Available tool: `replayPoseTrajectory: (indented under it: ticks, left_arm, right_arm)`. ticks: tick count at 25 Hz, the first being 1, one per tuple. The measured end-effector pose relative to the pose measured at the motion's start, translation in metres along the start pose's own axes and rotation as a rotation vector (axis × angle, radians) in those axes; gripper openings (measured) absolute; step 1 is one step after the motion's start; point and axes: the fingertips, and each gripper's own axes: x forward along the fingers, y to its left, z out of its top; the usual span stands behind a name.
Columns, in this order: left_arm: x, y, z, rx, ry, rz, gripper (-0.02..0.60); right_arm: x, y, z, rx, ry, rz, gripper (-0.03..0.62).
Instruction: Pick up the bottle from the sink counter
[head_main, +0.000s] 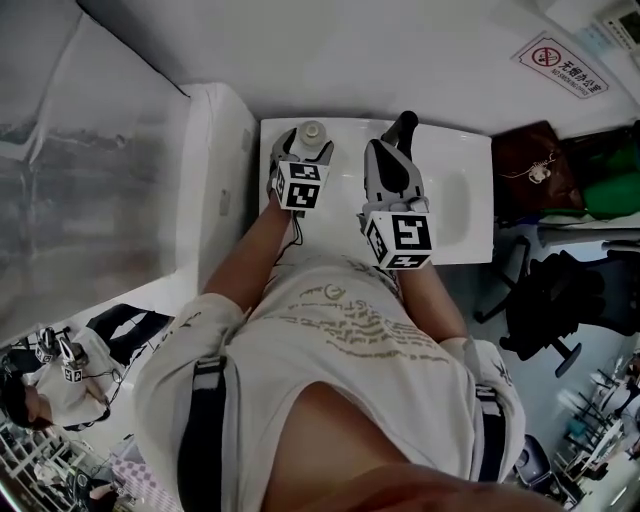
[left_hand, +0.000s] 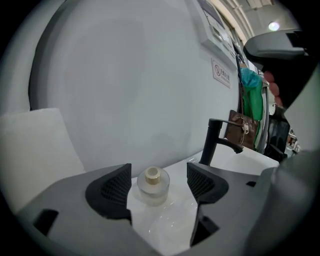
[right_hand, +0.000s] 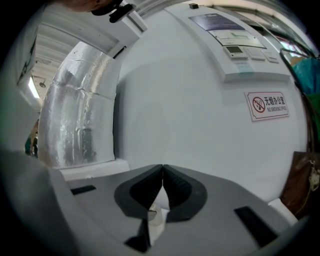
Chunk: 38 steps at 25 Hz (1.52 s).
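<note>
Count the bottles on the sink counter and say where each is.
1. The bottle stands on the sink counter, left of the black faucet, between the open jaws of the left gripper. Part of the counter is hidden.

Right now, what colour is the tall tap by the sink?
The tall tap is black; clearest in left gripper view.

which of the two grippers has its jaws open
The left gripper: its jaws stand apart on either side of the small clear bottle, not touching it. The right gripper has its jaws pressed together with nothing between them.
</note>
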Motion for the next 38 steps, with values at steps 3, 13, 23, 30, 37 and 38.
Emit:
replayPoseTrajectory:
  ticks: [3,13,23,30,37,38]
  left_arm:
    - [0.013,0.002,-0.011,-0.039,0.007,-0.013,0.355]
    - [0.049,0.012,-0.044,-0.062,0.066,0.014,0.364]
    - [0.073,0.016,-0.066,-0.036,0.117,0.017,0.370]
    - [0.076,0.022,-0.071,-0.034,0.101,0.028,0.370]
    - [0.087,0.019,-0.072,-0.029,0.109,0.019,0.370]
    - [0.089,0.019,-0.072,-0.019,0.111,0.018,0.370]
  right_arm:
    - [-0.004,-0.006,-0.001,-0.001,0.006,-0.019,0.025]
    - [-0.021,-0.023,-0.013,-0.012,0.055,-0.086,0.025]
    - [-0.031,-0.038,-0.021,0.007,0.076,-0.152,0.025]
    - [-0.030,-0.039,-0.026,0.014,0.098,-0.155,0.025]
    - [-0.029,-0.043,-0.031,0.009,0.120,-0.163,0.025]
    - [-0.029,-0.042,-0.032,0.010,0.123,-0.162,0.025]
